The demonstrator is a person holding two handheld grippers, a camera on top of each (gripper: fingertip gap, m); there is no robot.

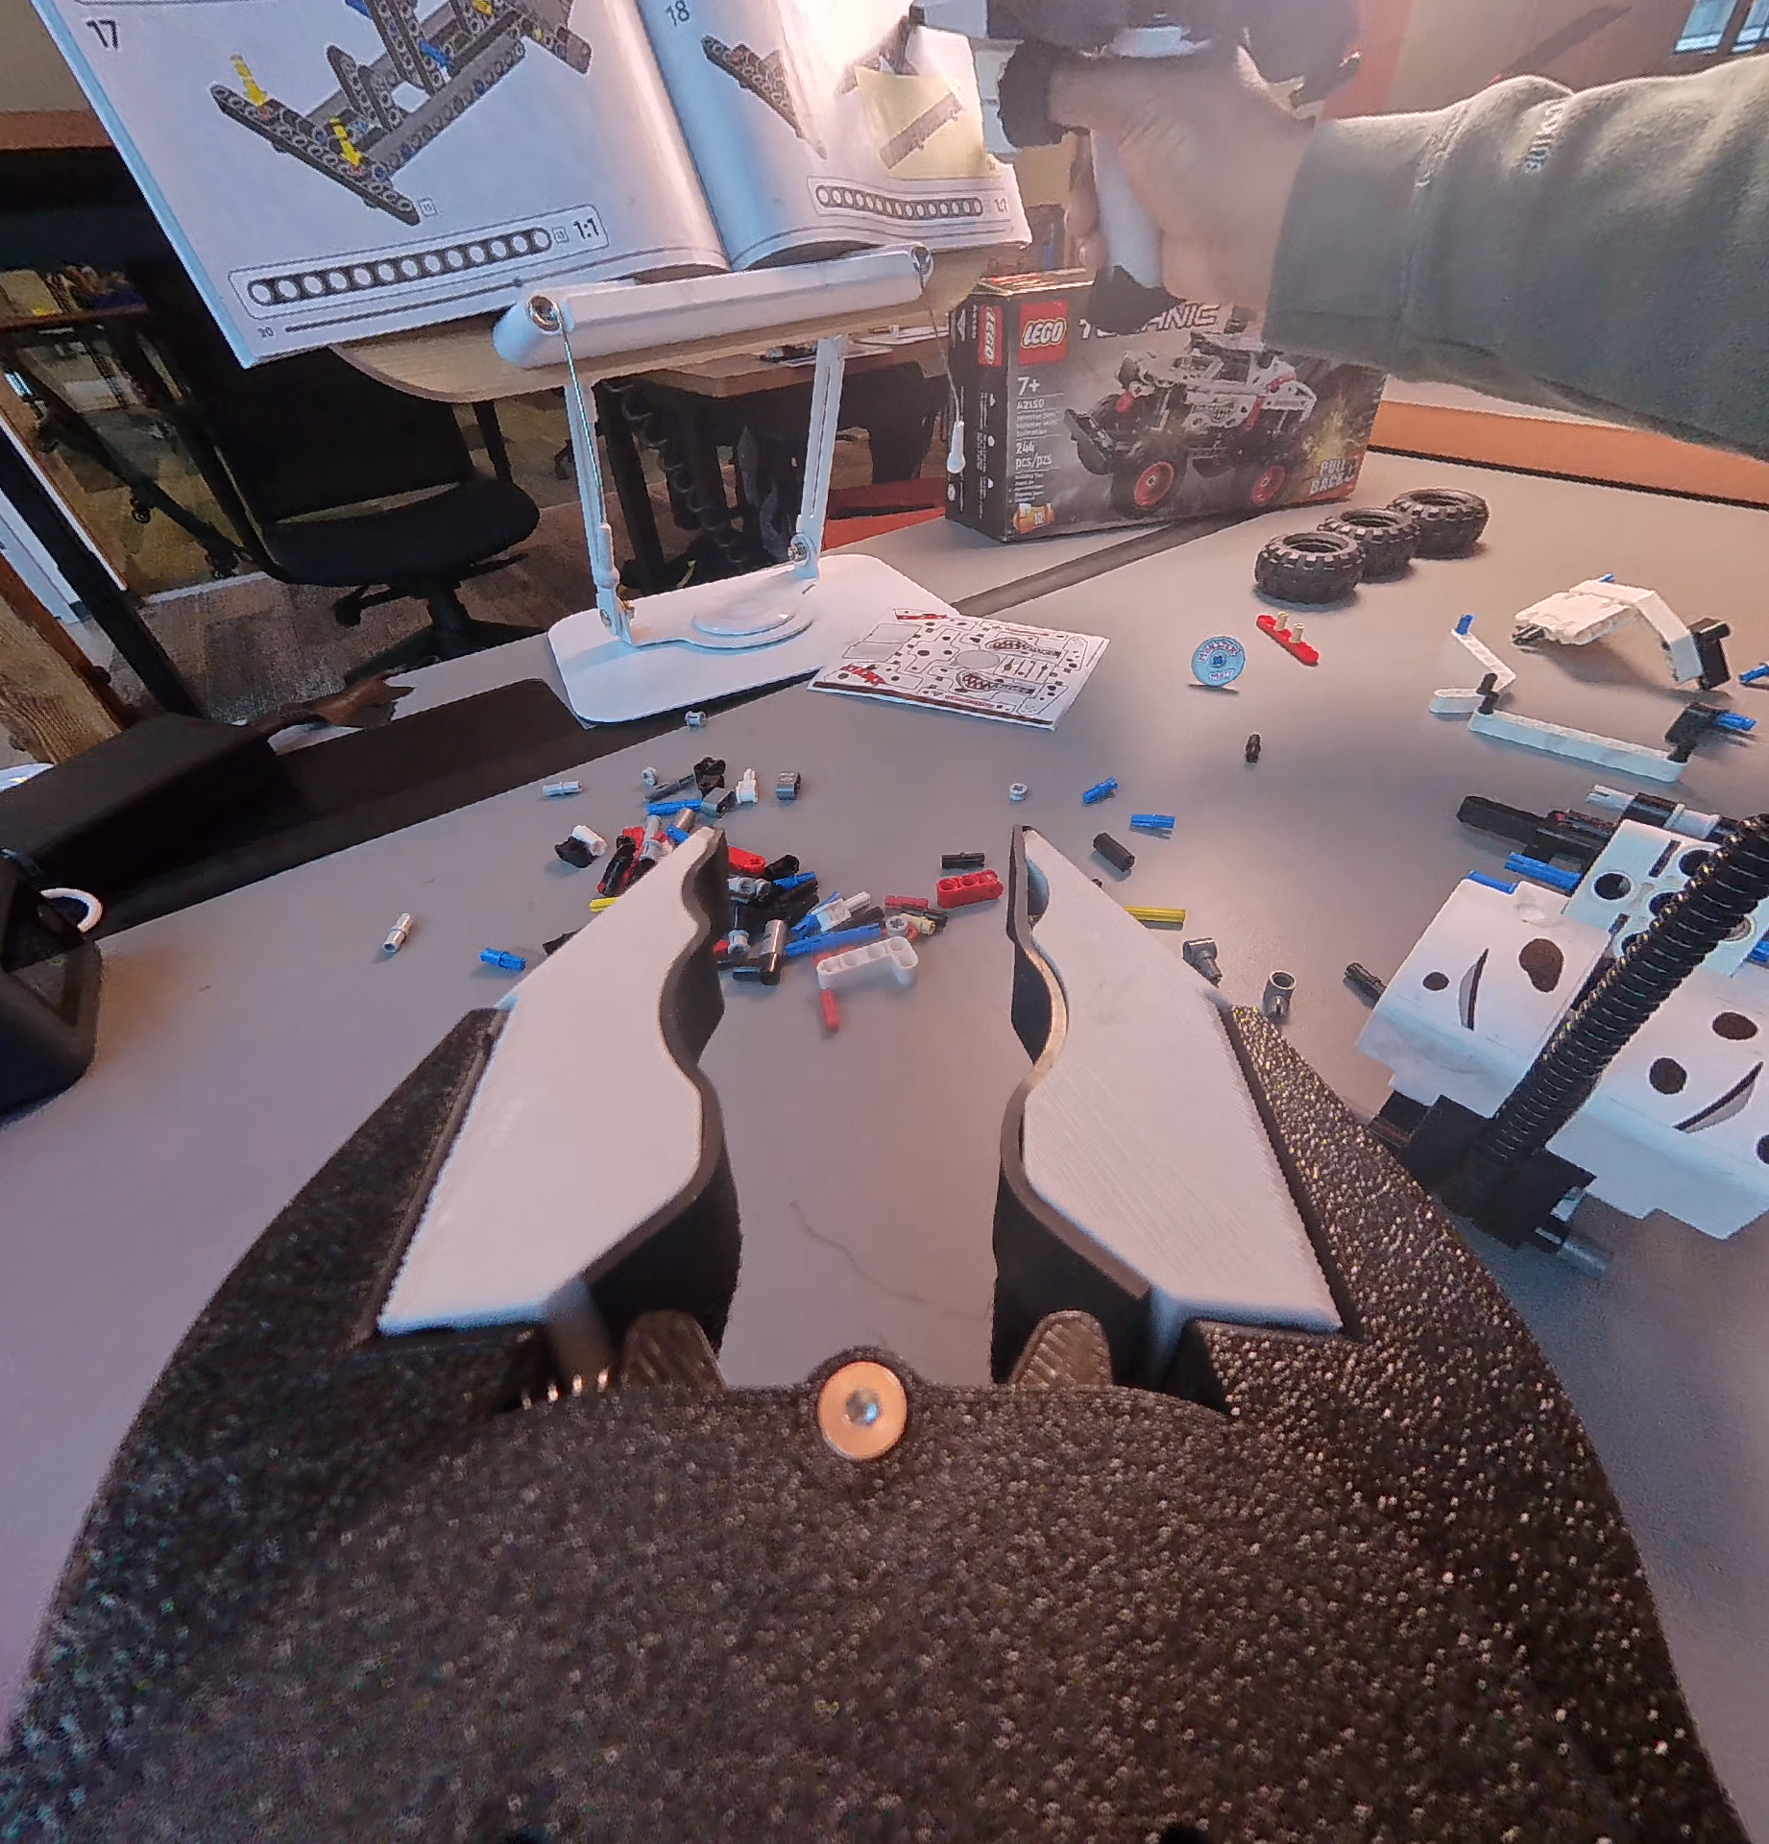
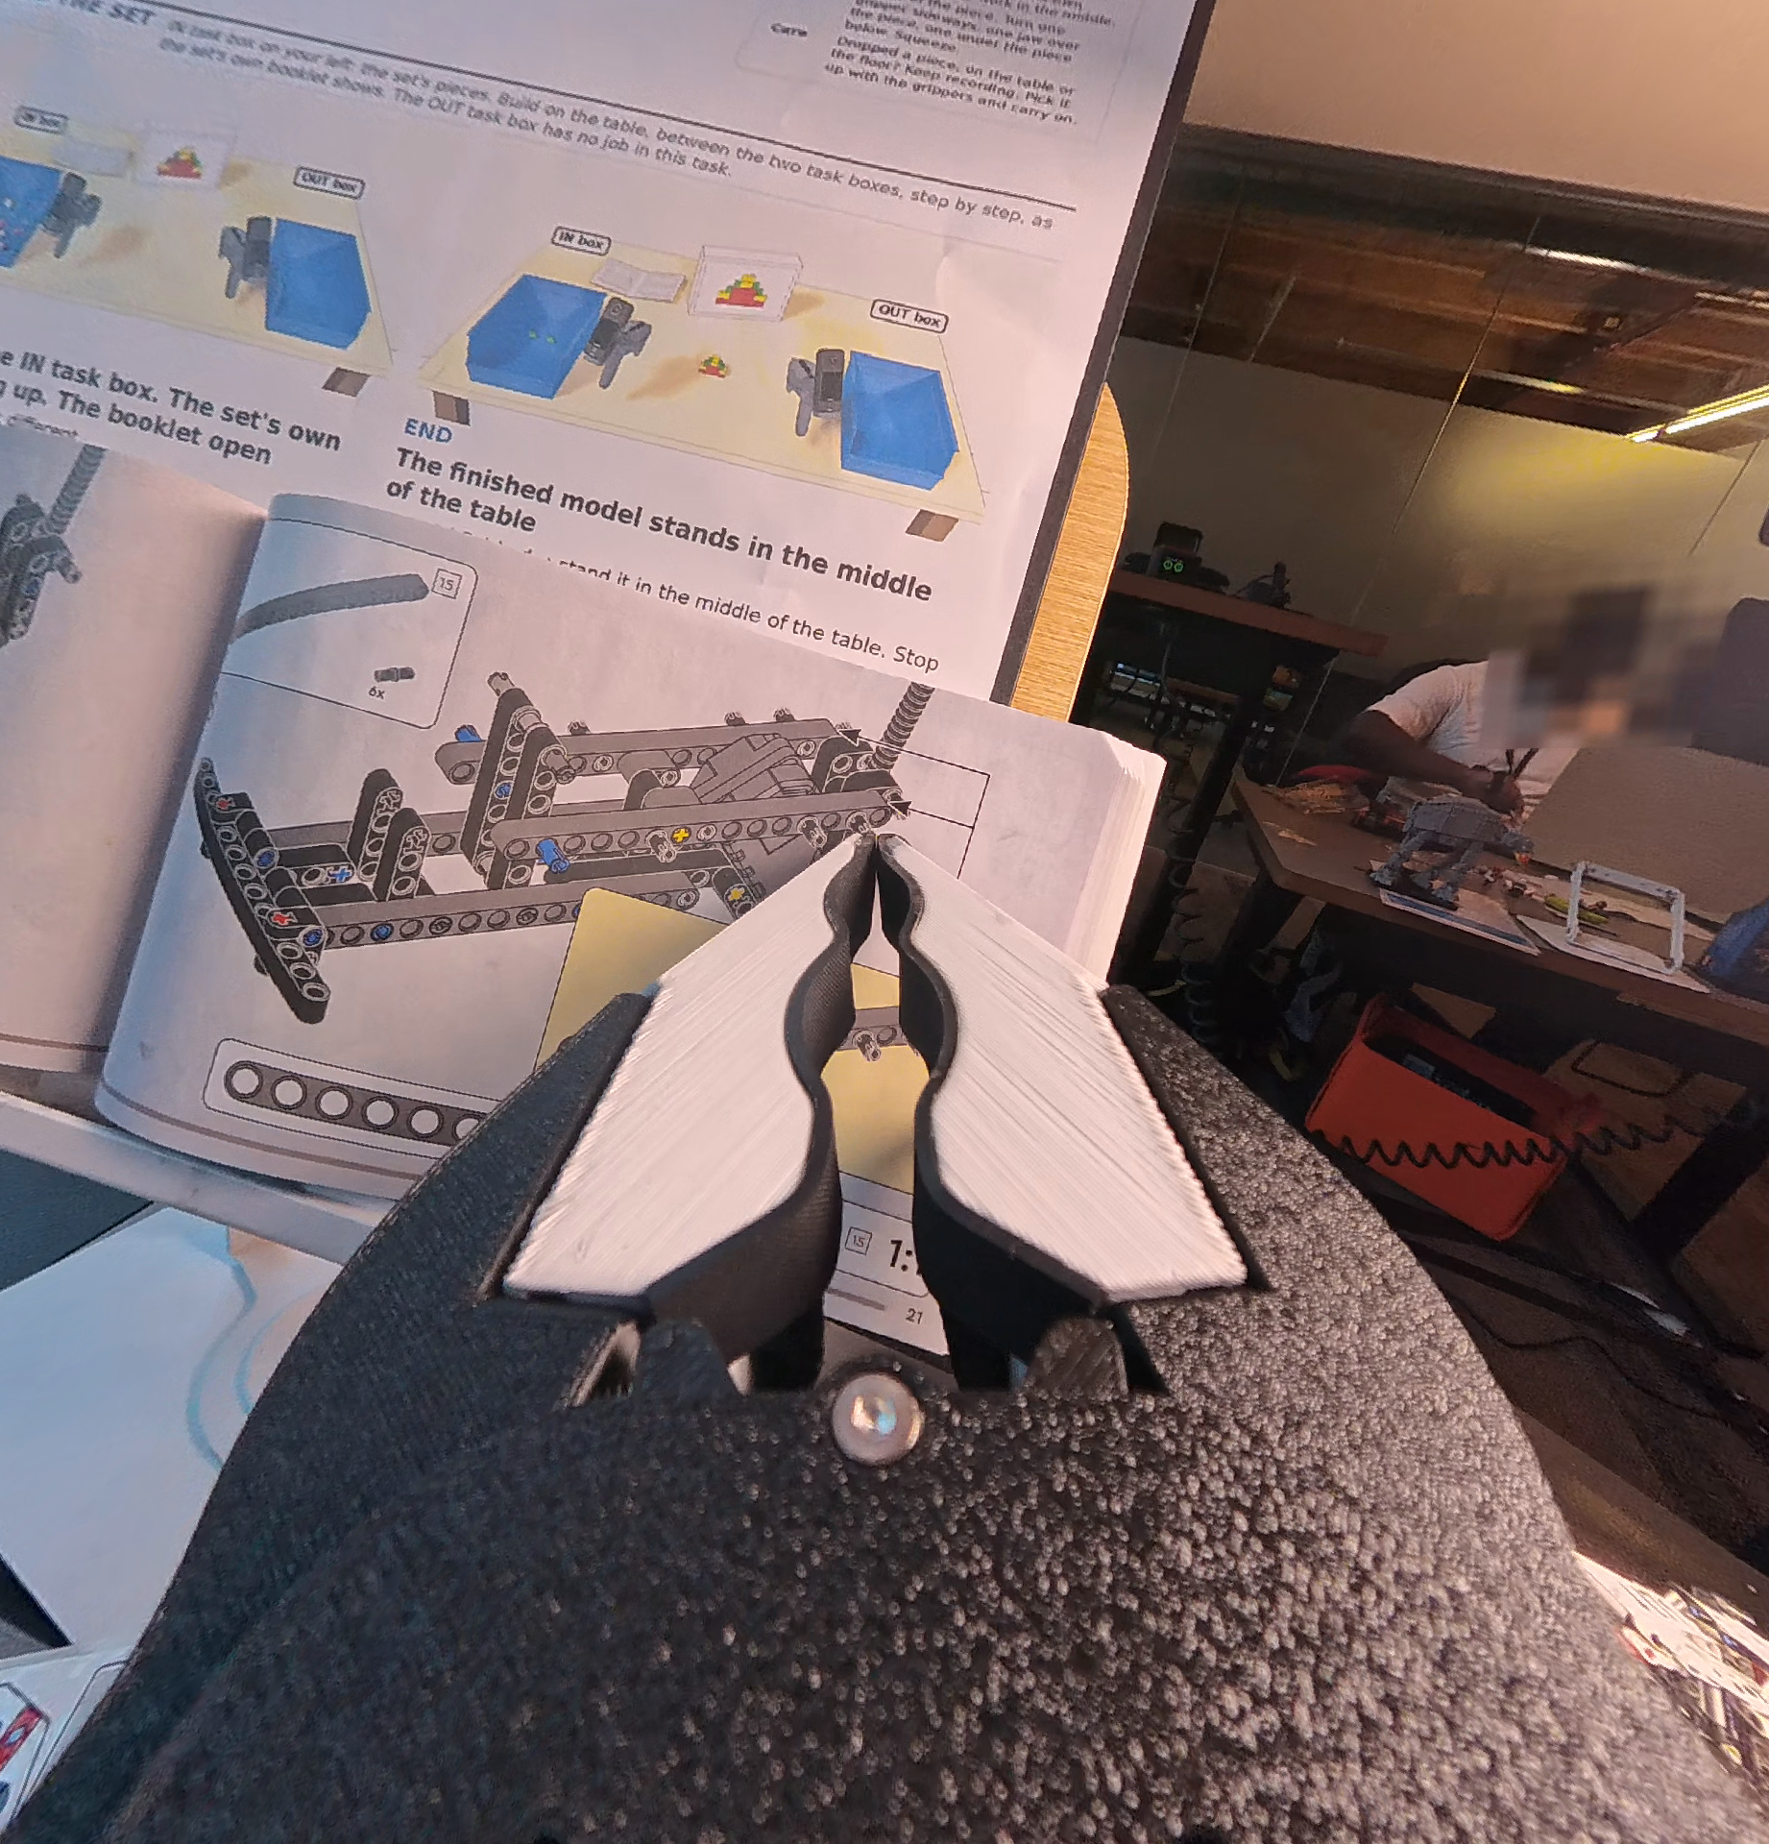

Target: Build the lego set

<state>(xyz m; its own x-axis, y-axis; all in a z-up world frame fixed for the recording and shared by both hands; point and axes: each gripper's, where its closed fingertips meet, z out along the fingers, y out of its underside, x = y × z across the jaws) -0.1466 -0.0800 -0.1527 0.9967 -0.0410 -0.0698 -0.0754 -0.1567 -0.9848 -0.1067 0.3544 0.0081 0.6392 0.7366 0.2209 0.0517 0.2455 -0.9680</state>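
Observation:
My left gripper is open and empty, low over the grey table, with its tips at a pile of small loose Lego pieces. A part-built white and black model with a black ribbed hose lies at the right. My right gripper is shut, its tips against the right page of the open building booklet; I cannot tell whether a page is pinched. In the left wrist view a hand holds that gripper up at the booklet.
The booklet rests on a white stand. Behind it are the set's box, a sticker sheet, three black tyres and white sub-assemblies. A black block stands at the left. A person sits at a far table. Across from one pair of fingers to the other is roughly 45 cm.

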